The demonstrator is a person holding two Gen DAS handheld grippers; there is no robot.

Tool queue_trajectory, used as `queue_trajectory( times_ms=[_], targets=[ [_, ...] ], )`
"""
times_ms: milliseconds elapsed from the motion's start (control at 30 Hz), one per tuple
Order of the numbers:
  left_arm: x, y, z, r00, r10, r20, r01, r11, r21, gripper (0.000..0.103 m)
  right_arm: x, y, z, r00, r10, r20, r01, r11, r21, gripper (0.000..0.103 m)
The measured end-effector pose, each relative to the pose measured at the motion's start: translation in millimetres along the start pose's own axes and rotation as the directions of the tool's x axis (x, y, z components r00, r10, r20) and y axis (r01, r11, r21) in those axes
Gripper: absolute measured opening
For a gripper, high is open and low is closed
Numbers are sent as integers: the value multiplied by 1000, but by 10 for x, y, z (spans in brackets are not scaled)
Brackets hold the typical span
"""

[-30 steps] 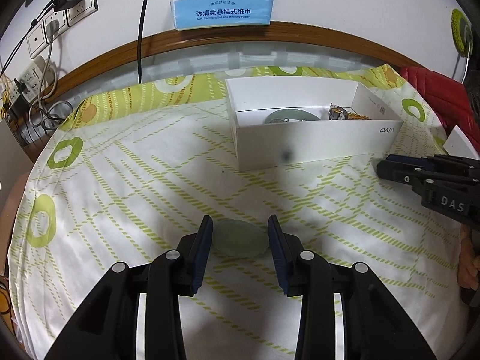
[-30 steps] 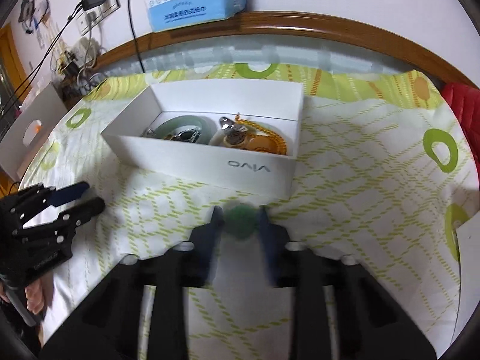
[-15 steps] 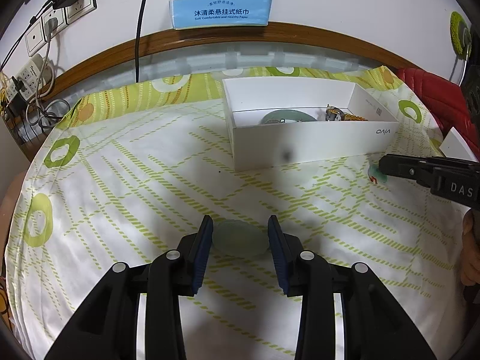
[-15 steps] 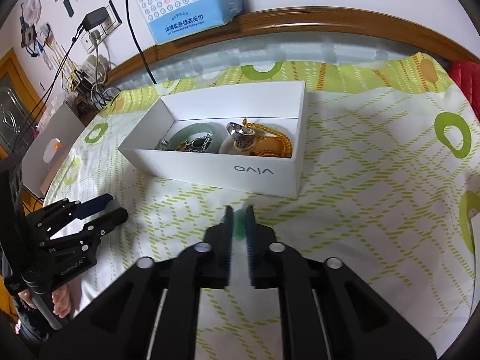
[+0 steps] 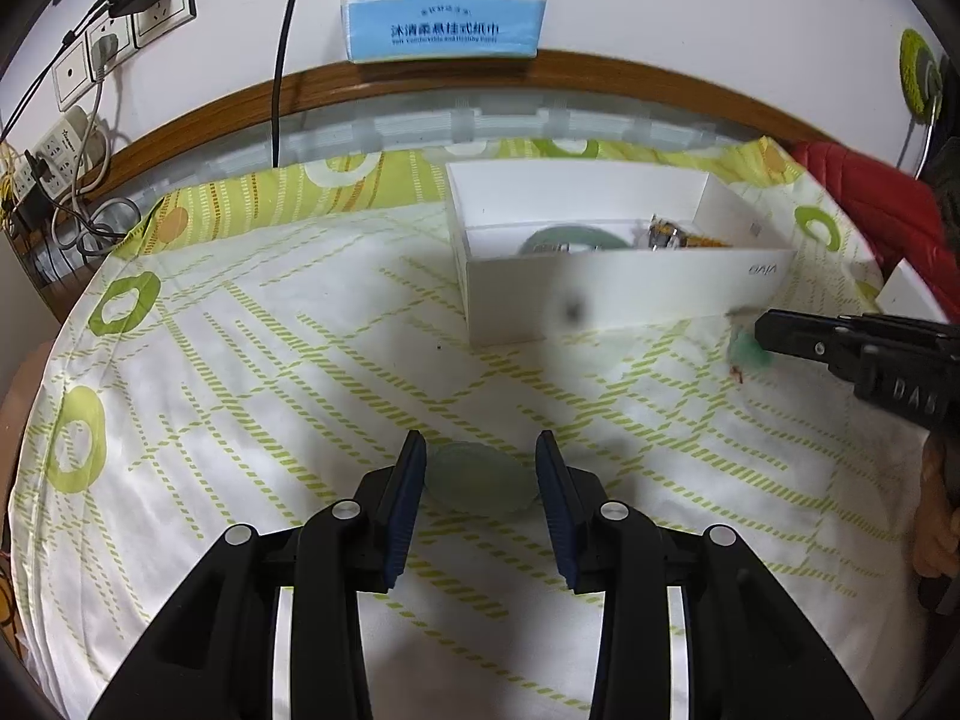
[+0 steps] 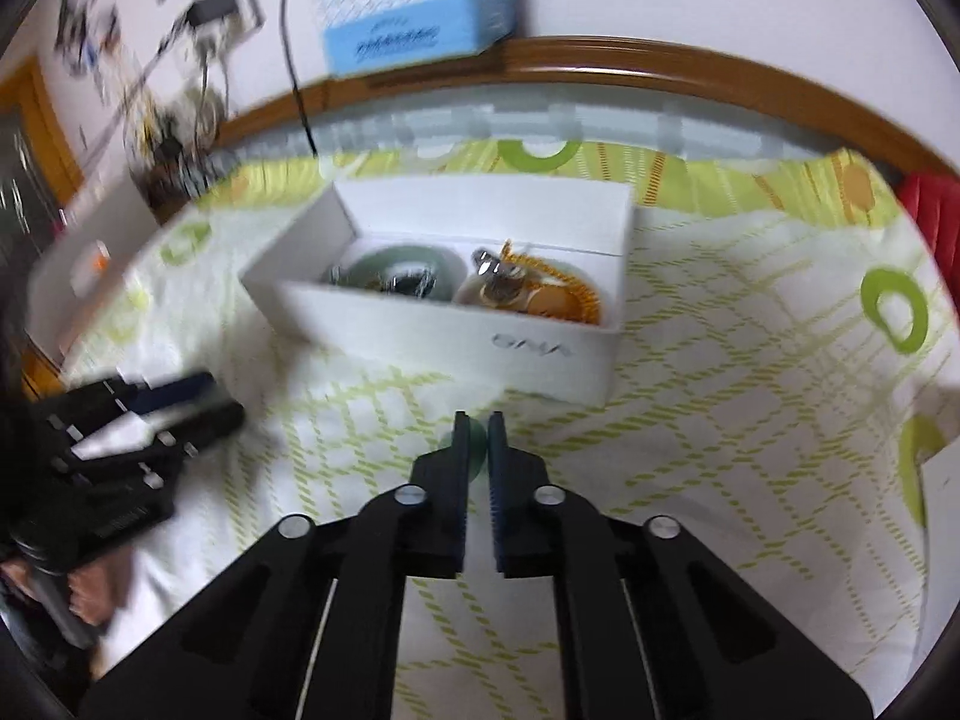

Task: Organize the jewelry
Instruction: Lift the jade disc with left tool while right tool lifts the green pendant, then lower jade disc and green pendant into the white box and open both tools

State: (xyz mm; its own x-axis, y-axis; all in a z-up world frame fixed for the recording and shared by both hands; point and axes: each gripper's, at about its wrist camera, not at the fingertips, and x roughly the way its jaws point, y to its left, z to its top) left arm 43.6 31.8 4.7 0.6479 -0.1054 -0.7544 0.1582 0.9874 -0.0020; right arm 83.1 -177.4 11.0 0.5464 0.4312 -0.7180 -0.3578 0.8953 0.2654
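My right gripper (image 6: 478,441) is clamping a small green jade piece (image 6: 476,450) at 6 o'clock of the white box (image 6: 456,330); the thin grip is risking a slip. The box is holding a jade bangle (image 6: 402,264) and gold chain (image 6: 576,294). My left gripper (image 5: 480,468), fingers apart, is straddling a pale disc (image 5: 480,474).

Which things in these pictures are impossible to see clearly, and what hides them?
- Green piece, right wrist view: mostly covered by the right gripper; its shape is unclear.
- Pale green disc, left wrist view: whether the left gripper touches it cannot be told.
- Jewelry in the white box, left wrist view: mostly hidden behind the near wall.
- Right wrist view: motion blur smears the wall objects.
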Motion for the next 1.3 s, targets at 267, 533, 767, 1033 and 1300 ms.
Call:
queue_trajectory(
  times_ms=[267, 533, 767, 1033, 1300],
  targets=[
    [-1, -18, 5, 1000, -3, 3, 3, 1000, 4, 38, 54, 36, -3, 1000, -25, -17, 25, 1000, -3, 36],
    [19, -42, 5, 1000, 7, -3, -7, 1000, 11, 38, 179, 319, -101, 987, -159, -13, 155, 973, -172, 25],
    [-80, 9, 21, 999, -40, 33, 40, 999, -10, 35, -144, 64, 45, 998, 0, 63, 2, 1000, -30, 25],
    [-215, 96, 129, 984, -163, 72, 169, 983, -76, 32, -356, -70, 121, 988, 67, 138, -74, 996, 44, 25],
    [-318, 25, 425, 970, -219, 100, 225, 973, -56, 32, -453, -131, 140, 981, 88, 171, -100, 993, 64, 25]
  ],
)
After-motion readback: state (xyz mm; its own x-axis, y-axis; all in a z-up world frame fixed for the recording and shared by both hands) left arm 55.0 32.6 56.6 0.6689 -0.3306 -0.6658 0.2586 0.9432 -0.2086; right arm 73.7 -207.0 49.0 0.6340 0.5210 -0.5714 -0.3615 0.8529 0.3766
